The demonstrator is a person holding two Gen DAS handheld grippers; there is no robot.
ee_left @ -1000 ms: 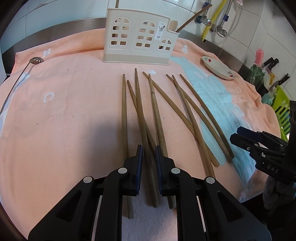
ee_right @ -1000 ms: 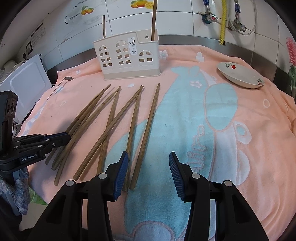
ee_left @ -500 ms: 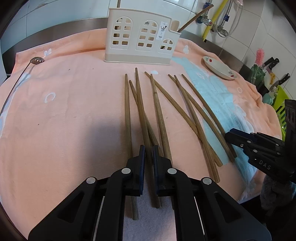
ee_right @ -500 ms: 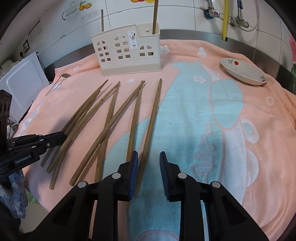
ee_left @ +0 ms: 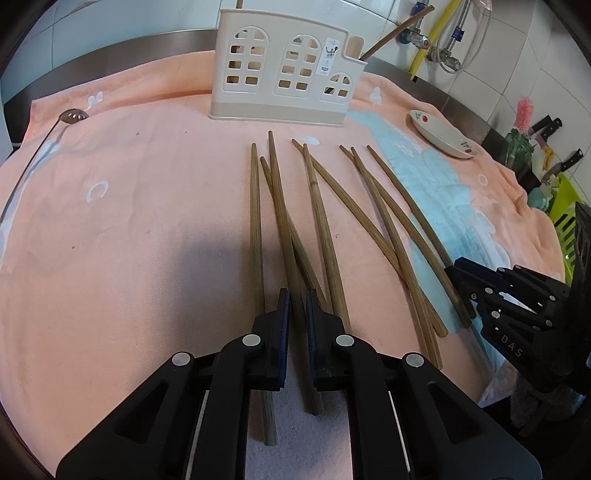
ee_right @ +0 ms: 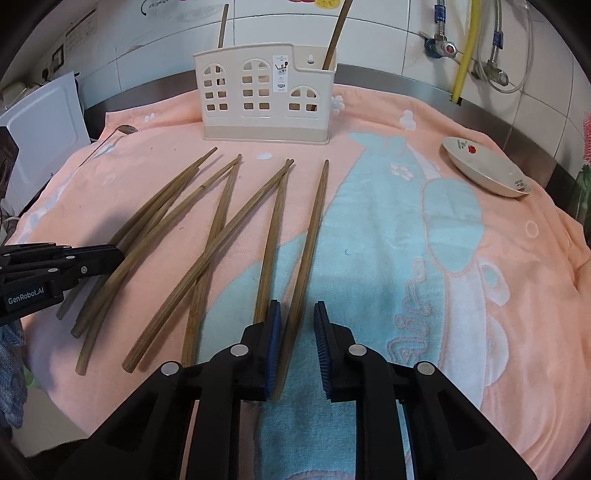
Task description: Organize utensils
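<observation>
Several brown wooden chopsticks [ee_left: 384, 206] lie fanned out on an orange and blue towel [ee_left: 129, 221]. Behind them stands a cream utensil holder [ee_left: 284, 92] [ee_right: 264, 110] with two chopsticks [ee_right: 334, 33] upright in it. My left gripper [ee_left: 297, 314] is shut on one chopstick [ee_left: 280, 206] near its thick end, low over the towel. My right gripper [ee_right: 297, 325] straddles the rightmost chopstick [ee_right: 314, 229] and its jaws are closing. Its left pad is against the wood, and a gap shows at the right pad. Each gripper shows at the side of the other's view.
A white bowl [ee_left: 439, 140] [ee_right: 484, 170] sits at the towel's right back. A slotted spoon [ee_left: 74, 116] lies at the left back. A white appliance [ee_right: 40, 129] stands to the left. A green rack [ee_left: 565, 206] and knives stand to the right. The towel's front edge drops off just below the grippers.
The right jaws have narrowed from wide apart to close around the rightmost chopstick, and that gripper has crept forward. The left jaws have pinched in on their chopstick without moving away.
</observation>
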